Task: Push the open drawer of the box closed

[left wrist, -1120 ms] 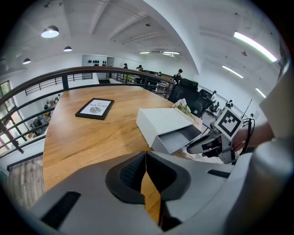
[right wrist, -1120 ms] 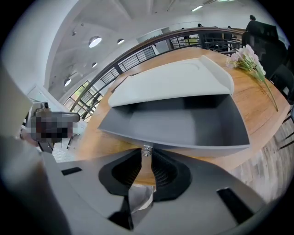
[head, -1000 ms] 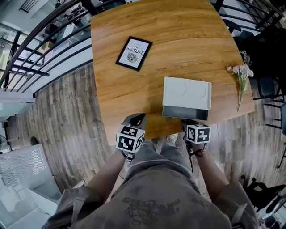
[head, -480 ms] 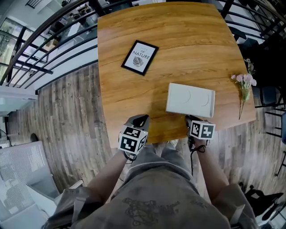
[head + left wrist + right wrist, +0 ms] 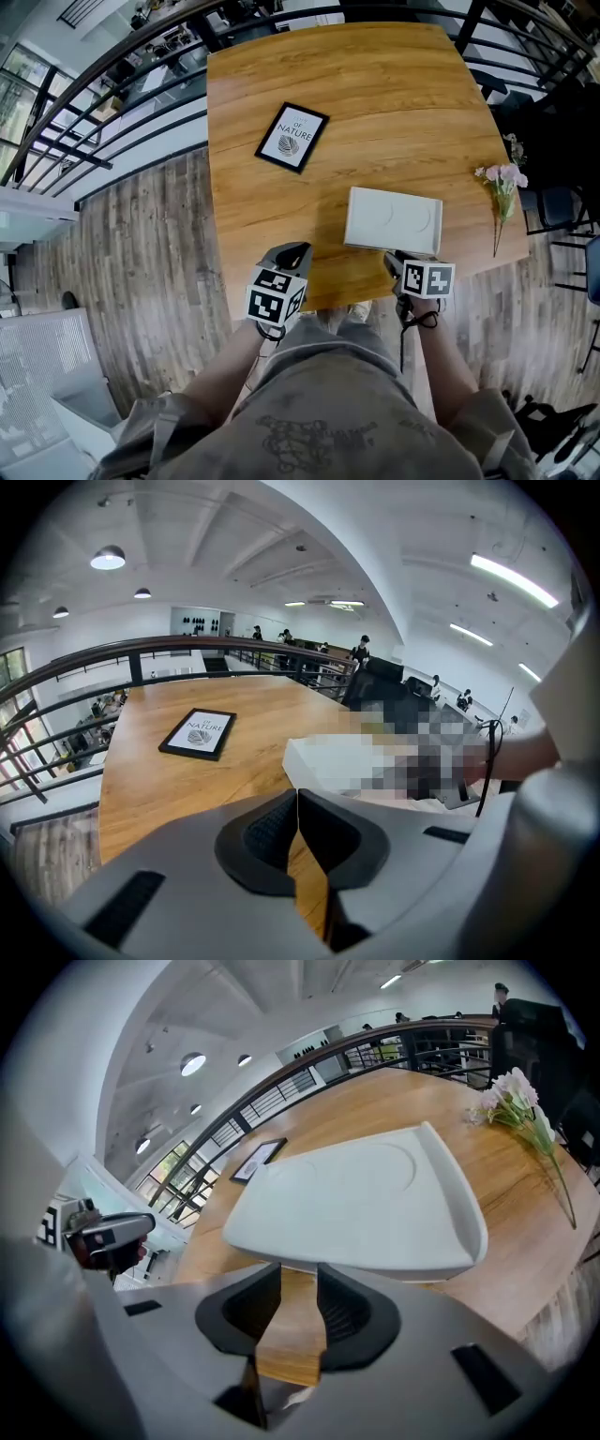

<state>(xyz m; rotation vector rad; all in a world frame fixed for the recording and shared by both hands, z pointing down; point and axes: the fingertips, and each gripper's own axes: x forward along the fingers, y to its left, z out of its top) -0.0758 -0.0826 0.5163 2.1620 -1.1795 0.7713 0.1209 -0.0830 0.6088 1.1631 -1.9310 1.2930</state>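
Observation:
The white box (image 5: 394, 220) lies on the wooden table (image 5: 375, 84) near its front edge, and its drawer sits flush in the body. My right gripper (image 5: 393, 262) is just in front of the box's near face, close to its right half. In the right gripper view its jaws (image 5: 298, 1281) are opening with only bare table between them, and the box (image 5: 356, 1204) fills the view just beyond. My left gripper (image 5: 292, 252) hovers at the table's front edge, left of the box. Its jaws (image 5: 296, 797) are shut on nothing.
A black-framed print (image 5: 292, 138) lies on the table's left half, beyond the left gripper. A sprig of pink flowers (image 5: 502, 183) rests at the right edge. Black railings and a wood-plank floor surround the table. The person's legs are right below the front edge.
The drawer, open with its dark front sticking out a second ago, has slid into the box. My right gripper followed it in and its jaws have spread. The left gripper stayed put.

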